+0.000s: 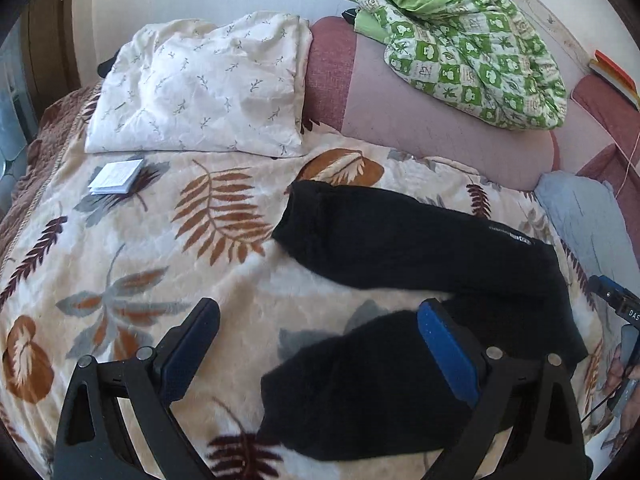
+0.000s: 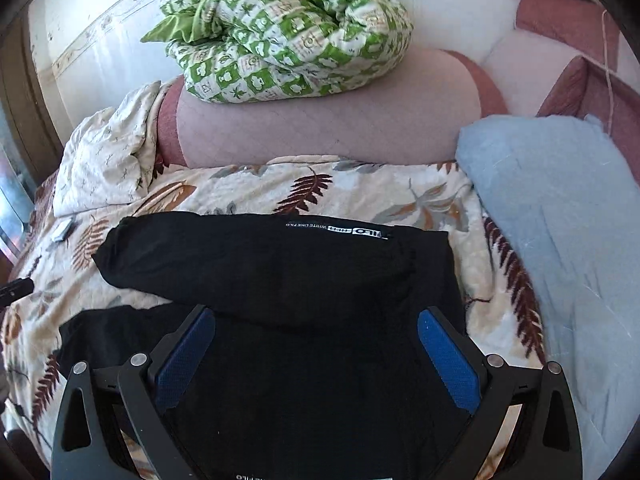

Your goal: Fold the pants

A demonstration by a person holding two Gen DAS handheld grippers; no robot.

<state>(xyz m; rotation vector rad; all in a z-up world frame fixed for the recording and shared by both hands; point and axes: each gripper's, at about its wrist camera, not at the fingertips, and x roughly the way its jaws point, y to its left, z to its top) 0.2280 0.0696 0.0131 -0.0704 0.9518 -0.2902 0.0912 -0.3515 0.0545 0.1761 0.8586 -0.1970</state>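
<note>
Soft black pants point(image 1: 400, 264) with a small white printed logo lie spread in a V on the bed's plush leaf-patterned blanket point(image 1: 132, 264), both legs limp and matte. The left hand-held gripper point(image 1: 320, 340) hovers released, its blue textured pads wide apart over one leg's cuff, and the right hand-held gripper point(image 2: 316, 344) is equally splayed above the waist. A crinkled cream pillow point(image 1: 196, 88) and a puffy green checked quilt point(image 1: 472, 48) sit behind.

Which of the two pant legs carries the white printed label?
The far leg, nearer the sofa back: white lettering runs along its upper edge. The near leg, below the left tool, shows plain black.
</note>
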